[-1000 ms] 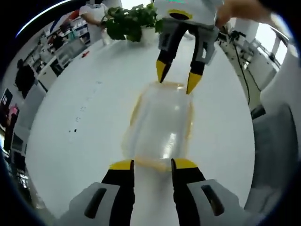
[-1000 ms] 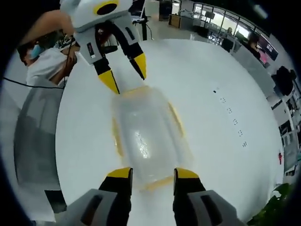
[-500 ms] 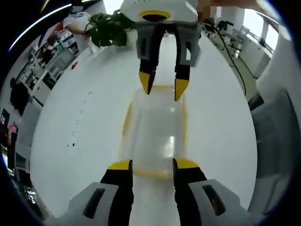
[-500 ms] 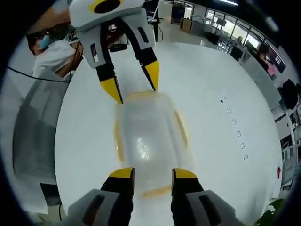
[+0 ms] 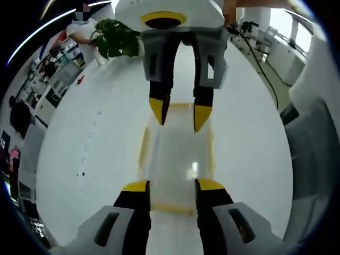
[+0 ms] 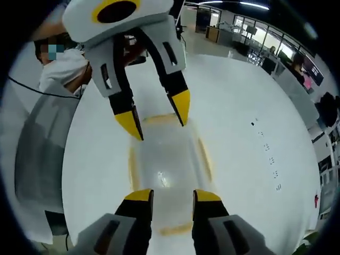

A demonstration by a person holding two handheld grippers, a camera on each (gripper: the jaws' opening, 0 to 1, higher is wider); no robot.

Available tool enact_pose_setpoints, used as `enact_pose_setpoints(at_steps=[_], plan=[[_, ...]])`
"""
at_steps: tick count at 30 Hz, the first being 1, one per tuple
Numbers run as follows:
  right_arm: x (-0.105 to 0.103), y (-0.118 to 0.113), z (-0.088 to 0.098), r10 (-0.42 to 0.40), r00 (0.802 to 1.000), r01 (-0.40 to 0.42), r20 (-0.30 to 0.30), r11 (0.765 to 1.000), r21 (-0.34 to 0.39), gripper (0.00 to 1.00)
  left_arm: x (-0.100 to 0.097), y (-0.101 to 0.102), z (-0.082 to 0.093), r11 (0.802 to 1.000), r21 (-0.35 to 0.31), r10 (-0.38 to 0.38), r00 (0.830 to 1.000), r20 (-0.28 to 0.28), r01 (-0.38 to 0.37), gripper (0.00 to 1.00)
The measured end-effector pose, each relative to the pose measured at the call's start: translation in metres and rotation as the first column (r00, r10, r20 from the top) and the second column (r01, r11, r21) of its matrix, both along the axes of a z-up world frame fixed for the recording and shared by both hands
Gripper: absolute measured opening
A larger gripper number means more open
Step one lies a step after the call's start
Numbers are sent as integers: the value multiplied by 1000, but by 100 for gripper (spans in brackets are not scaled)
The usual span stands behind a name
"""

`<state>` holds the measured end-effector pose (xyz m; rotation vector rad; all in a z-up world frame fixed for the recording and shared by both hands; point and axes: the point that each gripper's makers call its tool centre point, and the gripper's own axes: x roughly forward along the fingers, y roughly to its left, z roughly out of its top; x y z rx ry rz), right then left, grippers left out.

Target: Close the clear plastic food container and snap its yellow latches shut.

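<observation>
Container on white table

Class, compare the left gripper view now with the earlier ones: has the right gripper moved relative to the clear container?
Yes. The right gripper has come nearer along the clear container: its tips were at the far yellow edge, and now sit over the lid, closer to the left gripper.

Bright, lid glare, fisheye warp, soft
</observation>
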<state>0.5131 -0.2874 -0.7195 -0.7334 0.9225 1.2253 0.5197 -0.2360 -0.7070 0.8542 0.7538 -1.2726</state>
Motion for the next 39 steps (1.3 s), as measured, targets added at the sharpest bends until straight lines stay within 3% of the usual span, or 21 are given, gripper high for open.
enact_pose_setpoints(at_steps=[13, 27, 39], plan=[[4, 13, 0, 8, 1000, -8, 1, 999, 46, 25, -3, -21, -4, 1000, -12, -25, 1000, -9, 25, 32], [18, 12, 1, 0, 1000, -1, 21, 998, 55, 24, -14, -26, -8, 999, -4, -37, 999, -25, 37, 34], [28, 16, -1, 9, 1000, -10, 26, 998, 62, 31, -19, -28, -11, 1000, -6, -21, 1000, -14, 21, 37]])
